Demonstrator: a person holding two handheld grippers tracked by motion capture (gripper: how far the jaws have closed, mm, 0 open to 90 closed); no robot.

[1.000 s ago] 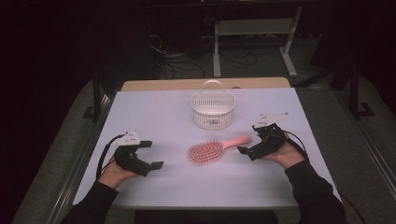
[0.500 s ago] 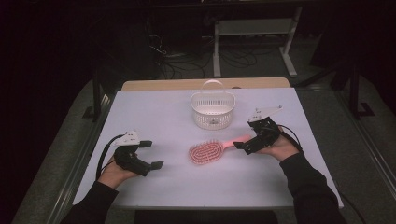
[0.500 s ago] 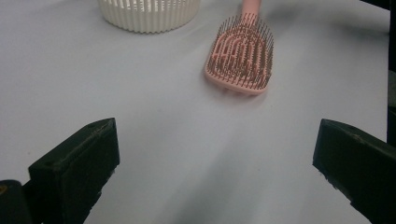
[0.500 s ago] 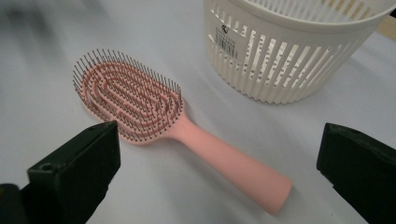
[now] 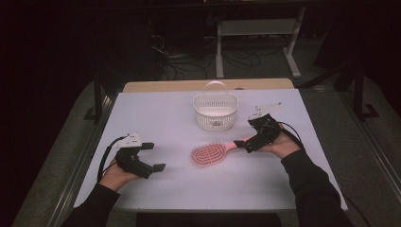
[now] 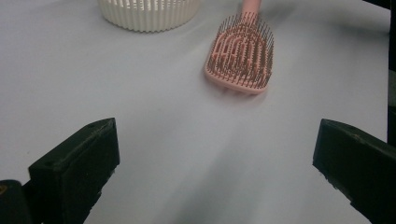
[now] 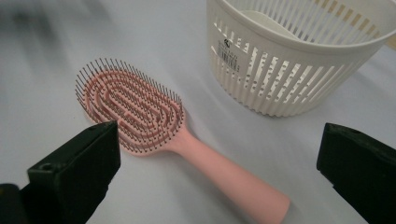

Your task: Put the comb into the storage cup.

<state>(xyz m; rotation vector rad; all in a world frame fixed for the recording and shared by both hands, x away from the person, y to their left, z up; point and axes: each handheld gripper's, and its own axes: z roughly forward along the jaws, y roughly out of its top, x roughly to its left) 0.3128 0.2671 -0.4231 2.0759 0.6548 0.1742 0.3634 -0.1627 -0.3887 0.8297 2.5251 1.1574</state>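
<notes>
The left gripper (image 5: 152,156), held in the person's left hand (image 5: 116,175) at the near left of the pale lilac-white table top (image 5: 161,118), has its jaws spread wide over bare surface. Its own view adds what the high view cannot: ahead and a little to its right lies the pink plastic paddle hairbrush (image 6: 241,53), bristles up, dark pins in rows.

The right gripper (image 5: 247,139), jaws also wide apart, sits at the brush's handle end. The right gripper view shows the handle running toward it between the two jaws, the oval head beyond the one at that view's left; whether either jaw touches the handle cannot be told. Past the brush, ahead to that gripper's right, stands the cream slotted plastic basket (image 7: 299,60); the high view alone shows its arched handle.

Beyond the table are a wooden edge (image 5: 203,85), tangled floor cables (image 5: 179,66) and a white metal stand (image 5: 255,33) in a dark room.
</notes>
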